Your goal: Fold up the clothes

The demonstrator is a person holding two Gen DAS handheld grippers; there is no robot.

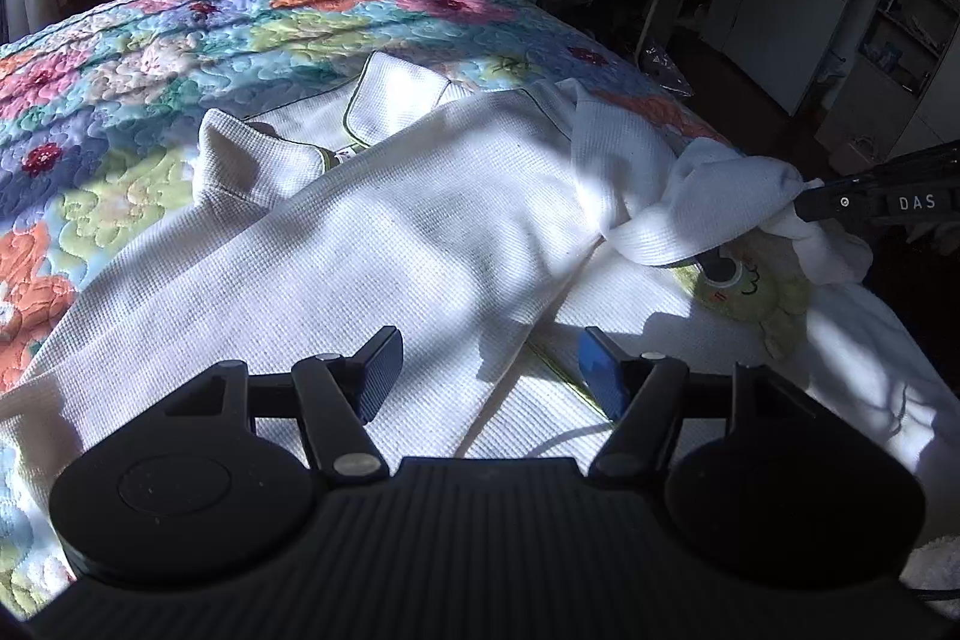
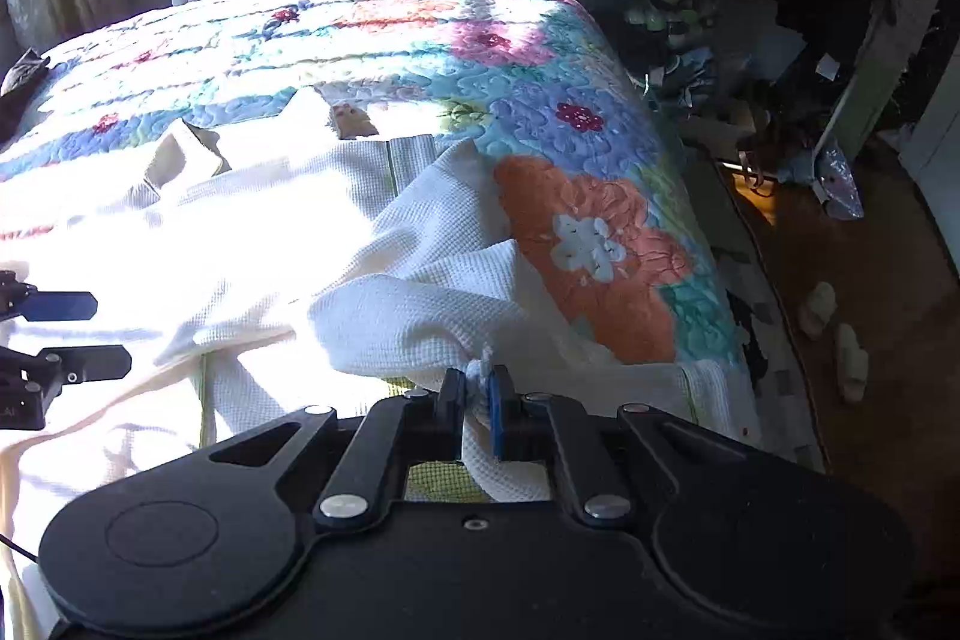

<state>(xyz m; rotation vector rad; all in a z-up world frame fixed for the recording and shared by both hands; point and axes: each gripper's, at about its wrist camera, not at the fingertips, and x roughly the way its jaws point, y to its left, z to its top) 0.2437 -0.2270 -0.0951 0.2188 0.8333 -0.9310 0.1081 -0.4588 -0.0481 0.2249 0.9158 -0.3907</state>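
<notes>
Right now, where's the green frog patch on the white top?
In the left wrist view the frog patch sits at right on the white top, just below the bunched sleeve pinched by the right hand-held gripper.

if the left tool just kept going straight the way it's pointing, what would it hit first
Most likely the white waffle-knit garment spread on the flowered quilt. The open left tool hovers just over it, pointing across the folded-over panel; exact depth is unclear.

We see a white waffle-knit garment (image 1: pixel 384 244) with green piping and a green frog patch (image 1: pixel 750 289), on a quilt (image 1: pixel 180 40) of orange, pink, blue flowers.
</notes>
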